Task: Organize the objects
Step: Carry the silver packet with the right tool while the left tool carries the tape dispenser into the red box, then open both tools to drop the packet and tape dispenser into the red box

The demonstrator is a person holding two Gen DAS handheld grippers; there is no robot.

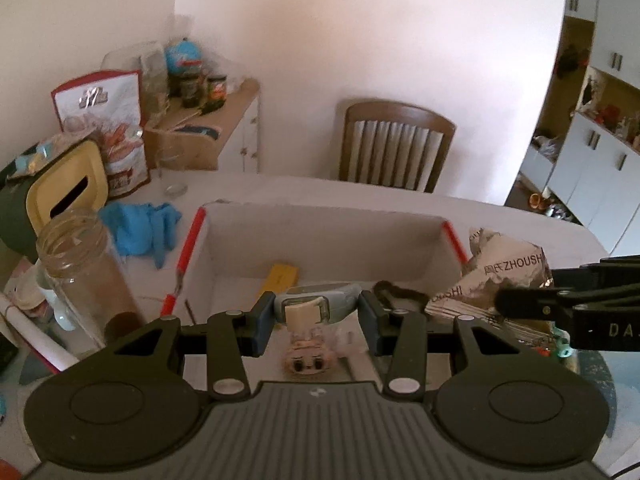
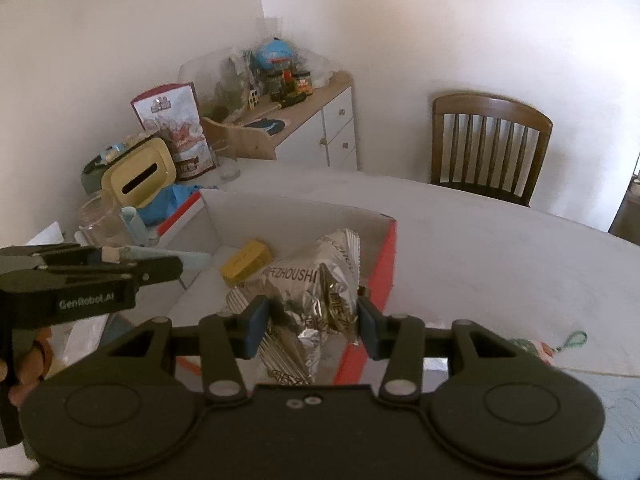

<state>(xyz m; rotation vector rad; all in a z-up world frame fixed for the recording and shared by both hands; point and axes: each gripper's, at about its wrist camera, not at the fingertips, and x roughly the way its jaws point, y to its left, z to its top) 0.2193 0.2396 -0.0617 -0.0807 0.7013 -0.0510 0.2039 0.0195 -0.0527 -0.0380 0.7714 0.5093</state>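
Gripping one keychain (image 1: pixel 306 308), left claw (image 1: pixel 316 320); right claw (image 2: pixel 312 320) clamps one foil bag (image 2: pixel 316 292) over one box (image 1: pixel 320 220)

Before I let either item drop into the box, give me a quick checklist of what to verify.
1. Left hand-held gripper shut on the blue-grey device: ok.
2. Right hand-held gripper shut on the silver foil bag: ok.
3. Both loads over the white box: ok.
4. Free floor space in the box beside the yellow packet: ok.
5. Dangling charm clear of the box rim: cannot tell.
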